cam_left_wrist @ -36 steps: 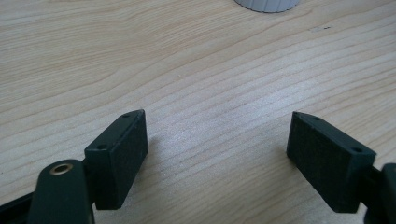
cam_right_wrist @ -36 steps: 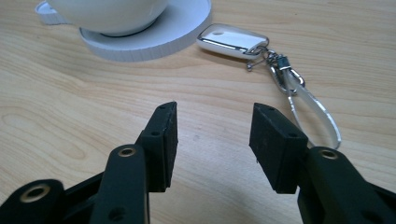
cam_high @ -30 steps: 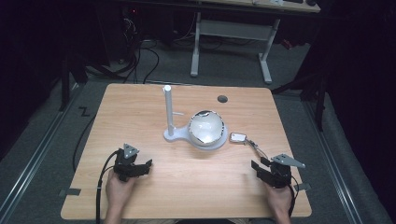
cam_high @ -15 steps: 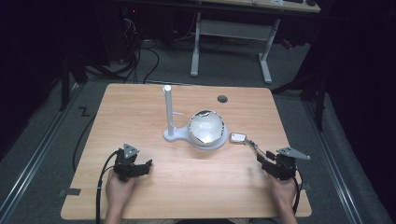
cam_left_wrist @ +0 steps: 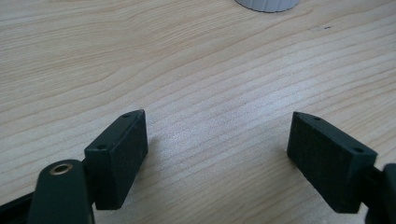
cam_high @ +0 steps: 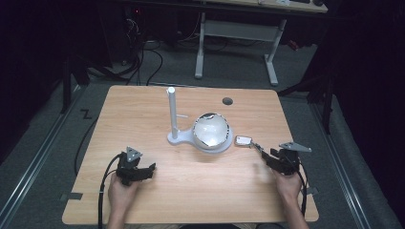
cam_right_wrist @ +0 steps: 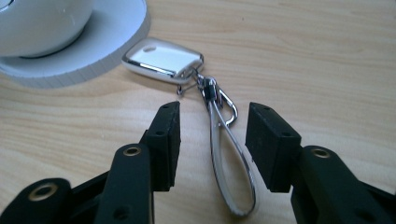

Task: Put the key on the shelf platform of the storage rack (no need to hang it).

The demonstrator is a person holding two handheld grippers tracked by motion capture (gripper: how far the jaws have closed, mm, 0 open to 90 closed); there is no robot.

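A light wooden table (cam_high: 143, 109) is seen, with a dark round hole (cam_high: 227, 101) near its far edge. A white stand (cam_high: 200, 136) and a key fob (cam_high: 243, 140) are laid on it, just beside each other.

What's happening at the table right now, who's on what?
A person holds a gripper in each hand. The right gripper is open, its jaws on either side of the loop strap of a key fob lying beside the white stand base; nothing is gripped yet. The left gripper is open over bare table, well short of the stand. A bowl sits on the base next to the upright post.
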